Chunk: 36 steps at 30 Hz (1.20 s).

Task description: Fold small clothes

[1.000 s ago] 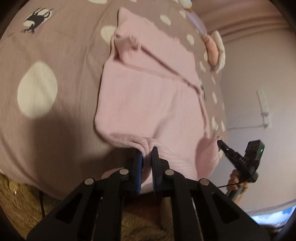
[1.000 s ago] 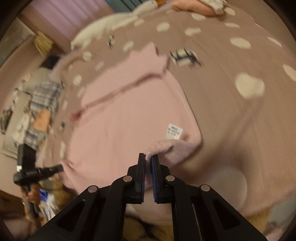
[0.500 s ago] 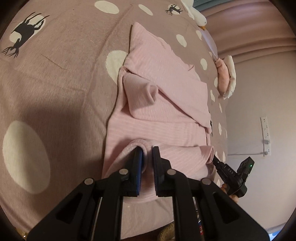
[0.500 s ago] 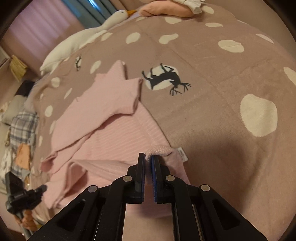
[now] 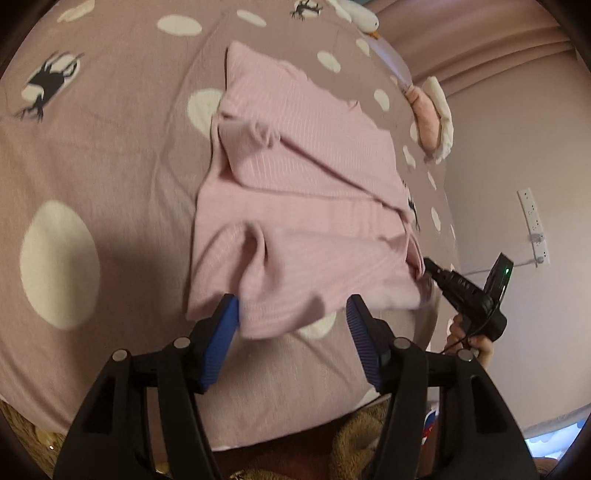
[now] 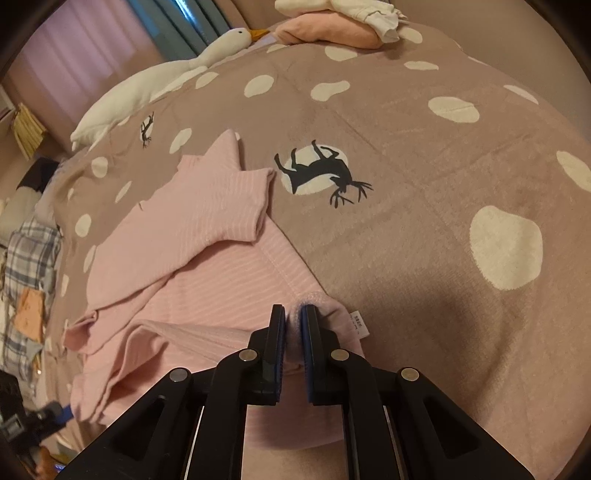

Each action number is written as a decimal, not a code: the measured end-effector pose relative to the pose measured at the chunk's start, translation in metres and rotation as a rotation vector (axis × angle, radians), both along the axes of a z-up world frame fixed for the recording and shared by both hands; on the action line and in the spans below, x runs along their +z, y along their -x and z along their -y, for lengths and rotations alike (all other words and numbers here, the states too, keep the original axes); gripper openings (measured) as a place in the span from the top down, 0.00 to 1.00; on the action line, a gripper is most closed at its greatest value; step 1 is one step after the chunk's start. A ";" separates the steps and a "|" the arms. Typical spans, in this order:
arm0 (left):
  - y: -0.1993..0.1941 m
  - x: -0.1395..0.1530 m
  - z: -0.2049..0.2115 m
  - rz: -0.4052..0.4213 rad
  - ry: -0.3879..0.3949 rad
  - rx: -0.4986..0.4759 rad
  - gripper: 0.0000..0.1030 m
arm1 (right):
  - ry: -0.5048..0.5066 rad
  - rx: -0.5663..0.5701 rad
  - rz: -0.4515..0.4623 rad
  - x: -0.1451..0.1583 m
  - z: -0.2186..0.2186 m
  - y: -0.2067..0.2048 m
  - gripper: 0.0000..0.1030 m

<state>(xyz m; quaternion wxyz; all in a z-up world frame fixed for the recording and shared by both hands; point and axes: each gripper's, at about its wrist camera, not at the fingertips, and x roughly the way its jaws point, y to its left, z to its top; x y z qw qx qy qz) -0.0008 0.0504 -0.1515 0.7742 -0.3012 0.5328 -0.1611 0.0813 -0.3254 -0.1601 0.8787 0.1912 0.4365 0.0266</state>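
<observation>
Seen first from the left wrist, the pink garment (image 5: 295,206) lies partly folded on the bedspread (image 5: 110,177), a mauve cover with cream spots and black deer prints. Its near hem is doubled back over the body of the garment, and a sleeve is folded in on the far part. The left hand-held gripper (image 5: 291,321) has just been opening: its blue pads stand well apart, one at either side of the near fold of the pink garment, neither pressing on it, so the cloth rests loose on the bedspread. At the pink garment's right corner sits the tip of the right hand-held gripper (image 5: 430,267), with the person's hand (image 5: 476,343) below it on the handle. Beyond the pink garment, at the far edge of the bedspread, lie a white goose toy (image 5: 364,18) and a small pile of folded clothes (image 5: 430,110).

From the right wrist, the right hand-held gripper (image 6: 293,317) is nearly closed, pinching a fuzzy pink edge of the pink garment (image 6: 207,236) between its pads. A white care label (image 6: 360,325) sticks out just right of the pinched corner. Right of the pink garment a black deer print (image 6: 321,171) marks the bedspread (image 6: 424,177). The goose toy (image 6: 166,77) lies beyond it.
</observation>
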 end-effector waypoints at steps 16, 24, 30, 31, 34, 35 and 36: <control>-0.058 0.011 -0.002 0.082 -0.008 0.103 0.87 | 0.025 -0.035 0.039 0.010 0.008 0.006 0.92; -0.058 0.033 -0.034 0.178 -0.100 0.191 0.60 | 0.079 -0.038 0.054 0.020 0.021 0.014 0.62; -0.052 0.022 -0.030 0.173 -0.145 0.154 0.37 | 0.140 0.067 0.022 0.010 0.005 0.004 0.53; -0.052 0.020 -0.027 0.171 -0.157 0.141 0.37 | 0.152 0.088 0.017 0.007 0.001 0.000 0.53; -0.059 0.011 -0.019 0.159 -0.185 0.123 0.37 | 0.197 0.116 -0.006 -0.002 -0.010 -0.018 0.53; -0.061 0.007 -0.017 0.151 -0.191 0.121 0.37 | 0.203 0.123 -0.010 -0.004 -0.011 -0.022 0.53; -0.064 0.003 -0.015 0.141 -0.194 0.116 0.38 | 0.212 0.124 -0.016 -0.006 -0.013 -0.027 0.53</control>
